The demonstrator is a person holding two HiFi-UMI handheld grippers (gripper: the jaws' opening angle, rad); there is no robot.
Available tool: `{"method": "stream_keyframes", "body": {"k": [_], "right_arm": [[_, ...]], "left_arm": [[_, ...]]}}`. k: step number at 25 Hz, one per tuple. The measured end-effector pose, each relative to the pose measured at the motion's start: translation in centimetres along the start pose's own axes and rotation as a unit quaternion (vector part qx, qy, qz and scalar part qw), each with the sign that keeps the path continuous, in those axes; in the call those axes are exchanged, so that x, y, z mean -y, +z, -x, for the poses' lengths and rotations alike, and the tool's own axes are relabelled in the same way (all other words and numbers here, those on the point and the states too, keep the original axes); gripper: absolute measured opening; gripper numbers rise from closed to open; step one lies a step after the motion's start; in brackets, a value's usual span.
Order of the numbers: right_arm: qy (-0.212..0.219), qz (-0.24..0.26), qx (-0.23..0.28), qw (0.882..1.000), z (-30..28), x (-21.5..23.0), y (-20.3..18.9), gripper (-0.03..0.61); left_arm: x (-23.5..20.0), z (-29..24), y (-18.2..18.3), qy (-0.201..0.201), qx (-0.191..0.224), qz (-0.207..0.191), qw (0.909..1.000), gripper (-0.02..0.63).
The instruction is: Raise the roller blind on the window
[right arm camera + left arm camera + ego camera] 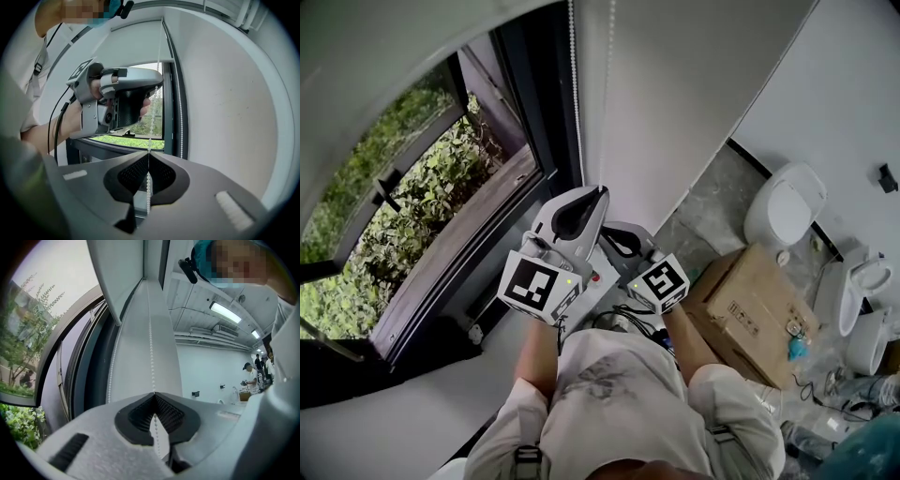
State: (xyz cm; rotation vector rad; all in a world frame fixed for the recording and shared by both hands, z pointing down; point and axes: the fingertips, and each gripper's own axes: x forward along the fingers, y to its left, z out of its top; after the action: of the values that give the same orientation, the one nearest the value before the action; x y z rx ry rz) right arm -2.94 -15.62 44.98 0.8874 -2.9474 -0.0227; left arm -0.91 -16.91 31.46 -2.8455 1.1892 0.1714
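Where the bead chain (609, 103) hangs down the wall just right of the window (427, 202), both grippers are clamped on one strand. The left gripper (601, 191) is pinched tight on the beads, its dark pads (140, 414) meeting at the tips, with the chain running up from them and showing again below in the gap behind. The right gripper (607, 229) sits lower on that strand, just under the left, and is likewise closed with the beads caught between its pads (133, 174). From the right gripper view, the left gripper (158, 87) shows above, at the level of the window's open lower part. A second strand (574, 84) hangs free, nearer the window frame. The roller blind (136, 44) covers the upper part of the window; green foliage (441, 178) shows through the glass below its hem. A cardboard box (750, 300) and a toilet (783, 208) stand on the floor, well apart from the window.
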Motion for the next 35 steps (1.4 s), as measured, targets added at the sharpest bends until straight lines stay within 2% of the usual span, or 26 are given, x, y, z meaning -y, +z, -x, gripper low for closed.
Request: {"method": "stream_keyframes", "body": {"k": [19,35], "right_arm": [[0.006,-0.027,-0.051,0.998,-0.1,-0.4,-7.8,0.01],[0.012,-0.039,-0.095,0.995,0.5,-0.7,-12.2,0.011]], "left_arm": [[-0.2,0.5,-7.9,0.001,-0.051,0.029,0.9983,0.006],[0.1,0.8,-12.2,0.003,-0.08,0.041,0.996,0.007]]}}
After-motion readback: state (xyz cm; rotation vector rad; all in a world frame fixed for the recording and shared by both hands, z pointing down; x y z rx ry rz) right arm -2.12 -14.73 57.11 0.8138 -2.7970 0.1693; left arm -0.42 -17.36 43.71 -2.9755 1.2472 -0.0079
